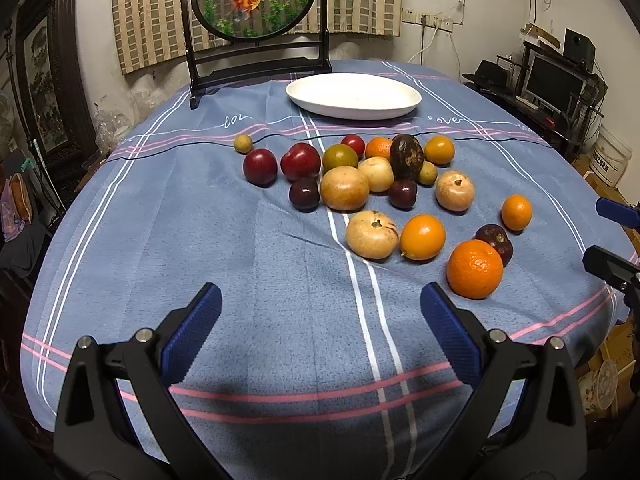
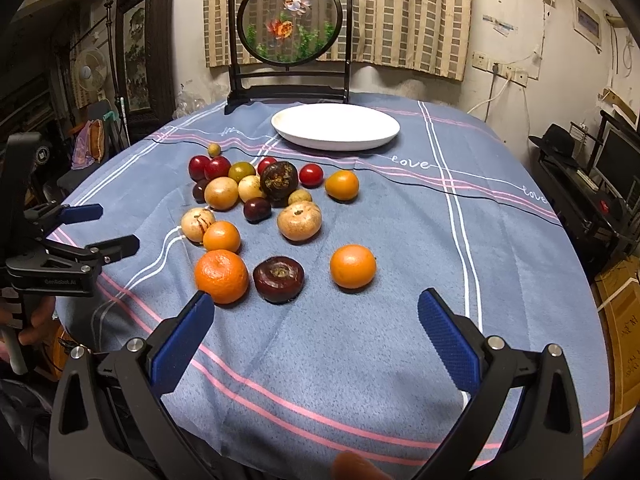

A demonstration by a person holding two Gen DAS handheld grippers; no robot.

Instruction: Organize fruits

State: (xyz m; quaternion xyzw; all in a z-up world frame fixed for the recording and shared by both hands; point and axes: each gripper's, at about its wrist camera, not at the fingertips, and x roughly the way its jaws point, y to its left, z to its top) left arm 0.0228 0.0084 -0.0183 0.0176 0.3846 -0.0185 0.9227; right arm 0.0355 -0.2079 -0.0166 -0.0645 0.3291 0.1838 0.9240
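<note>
Several fruits lie loose on the blue striped tablecloth [image 1: 240, 260]: oranges, red plums, tan round fruits and dark ones. An empty white oval plate [image 1: 353, 95] [image 2: 335, 126] stands behind them. My left gripper [image 1: 320, 308] is open over bare cloth, short of the pile, with a big orange [image 1: 474, 269] just right of its right finger. My right gripper [image 2: 316, 316] is open near the front edge; the same big orange [image 2: 221, 277] sits by its left fingertip and a dark mangosteen [image 2: 278, 279] lies just ahead. The left gripper [image 2: 100, 228] shows at the left of the right wrist view.
A dark wooden stand with a round goldfish panel [image 1: 256, 0] [image 2: 291, 24] rises behind the plate. The table edge runs close below both grippers. A desk with a monitor [image 1: 556, 84] stands to the right, and a fan [image 2: 91, 70] and clutter to the left.
</note>
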